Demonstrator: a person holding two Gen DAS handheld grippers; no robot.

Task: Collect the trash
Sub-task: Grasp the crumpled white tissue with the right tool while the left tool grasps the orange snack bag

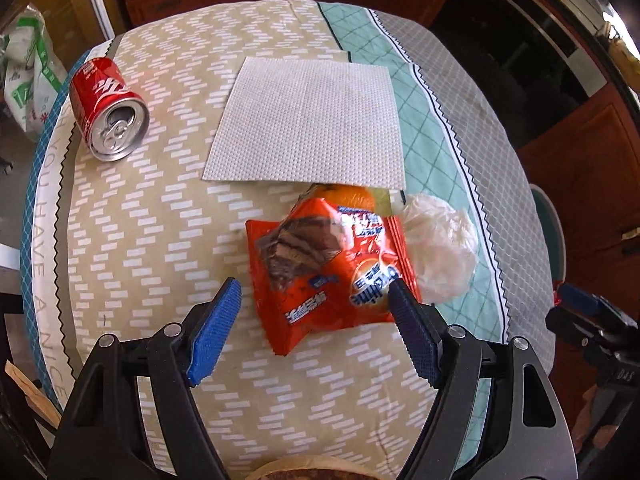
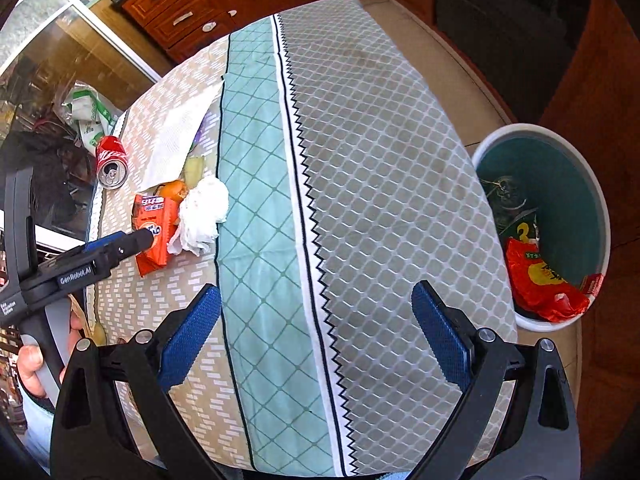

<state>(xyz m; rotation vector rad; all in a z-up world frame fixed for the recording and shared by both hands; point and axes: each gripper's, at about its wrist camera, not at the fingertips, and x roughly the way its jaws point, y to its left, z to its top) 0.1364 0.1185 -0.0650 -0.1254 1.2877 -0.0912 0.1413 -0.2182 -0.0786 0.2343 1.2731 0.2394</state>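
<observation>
Step in hand: approach to the orange snack wrapper, which lies at frame centre on the table, touching a crumpled white tissue. The left gripper hovers with jaws apart, straddling the wrapper's near edge. The right gripper is apart and empty. Next move, as judged: lower, clamp, carry to the bin at right.

Red can; orange wrapper; white paper towel; beige zigzag tablecloth; teal bin

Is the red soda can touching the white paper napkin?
Apart. The left wrist view shows bare tablecloth between the soda can and the flat paper napkin.
</observation>
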